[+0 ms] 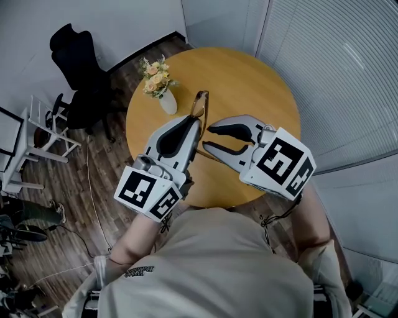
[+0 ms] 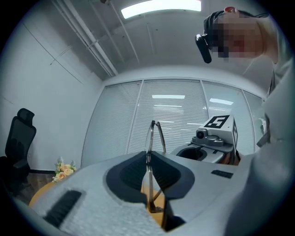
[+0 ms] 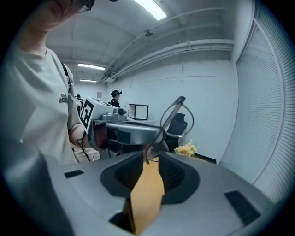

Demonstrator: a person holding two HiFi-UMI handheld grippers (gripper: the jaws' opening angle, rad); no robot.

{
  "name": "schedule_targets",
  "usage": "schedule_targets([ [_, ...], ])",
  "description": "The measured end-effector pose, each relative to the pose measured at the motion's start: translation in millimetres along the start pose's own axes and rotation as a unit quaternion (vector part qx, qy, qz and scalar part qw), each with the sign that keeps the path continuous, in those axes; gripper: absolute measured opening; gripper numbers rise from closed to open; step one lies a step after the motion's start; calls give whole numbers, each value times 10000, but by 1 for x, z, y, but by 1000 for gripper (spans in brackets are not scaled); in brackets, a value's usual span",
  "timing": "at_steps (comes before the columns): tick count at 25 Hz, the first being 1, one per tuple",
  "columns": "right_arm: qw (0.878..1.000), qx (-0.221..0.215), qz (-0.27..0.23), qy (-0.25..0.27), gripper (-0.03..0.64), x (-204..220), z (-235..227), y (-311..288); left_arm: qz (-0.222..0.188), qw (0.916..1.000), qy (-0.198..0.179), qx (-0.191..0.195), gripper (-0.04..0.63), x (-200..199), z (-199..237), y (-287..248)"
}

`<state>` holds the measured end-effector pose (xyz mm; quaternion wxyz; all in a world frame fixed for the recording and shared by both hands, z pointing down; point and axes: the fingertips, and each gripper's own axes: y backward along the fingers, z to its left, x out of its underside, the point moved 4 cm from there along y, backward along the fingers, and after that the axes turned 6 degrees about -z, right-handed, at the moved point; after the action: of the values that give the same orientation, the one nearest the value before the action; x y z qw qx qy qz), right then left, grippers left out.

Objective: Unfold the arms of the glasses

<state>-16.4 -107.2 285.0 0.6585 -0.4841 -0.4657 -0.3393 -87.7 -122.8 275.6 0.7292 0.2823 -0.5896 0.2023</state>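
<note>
Nearest, above the front edge of the round wooden tabletop [image 1: 249, 81]: left gripper [image 1: 196, 123] closed narrow on the glasses [image 1: 199, 104], frame upright and held in the air between the pads. Just beside it, right gripper [image 1: 206, 138] with jaws apart, the end of one thin arm of the glasses in the gap between the tips. Further on the tabletop, a white vase of flowers [image 1: 166, 99]. Beyond, on the floor, a black office chair [image 1: 78, 62].

You are working in an office: a black swivel chair [image 1: 78, 62] is standing beside the round counter [image 1: 249, 81], slatted blinds [image 1: 336, 62] are hanging beyond it, strip lights [image 2: 161, 7] are glowing overhead.
</note>
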Motion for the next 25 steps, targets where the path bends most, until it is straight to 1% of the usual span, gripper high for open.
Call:
schedule_targets([
  [4, 9993, -212, 285, 67, 97, 9, 7, -13, 59, 9999, -73, 52, 46, 5, -4, 1],
  [7, 9986, -330, 401, 109, 97, 13, 11, -19, 106, 9999, -100, 74, 46, 8, -6, 0],
  [9, 9984, -373, 411, 82, 82, 14, 12, -22, 132, 9998, -103, 62, 46, 8, -7, 0],
  [11, 9984, -392, 412, 46, 55, 15, 13, -23, 153, 9998, -98, 36, 46, 9, -7, 1],
  [13, 9983, -408, 404, 6, 46, 15, 12, -23, 168, 9998, -100, -2, 46, 10, -5, 3],
  [20, 9982, -272, 530, 12, 43, 25, 4, -17, 208, 9993, -225, -197, 46, 15, 14, 6],
  [25, 9987, -62, 507, -25, 43, 25, -2, 0, 233, 9987, -349, -283, 48, 12, 21, 9],
])
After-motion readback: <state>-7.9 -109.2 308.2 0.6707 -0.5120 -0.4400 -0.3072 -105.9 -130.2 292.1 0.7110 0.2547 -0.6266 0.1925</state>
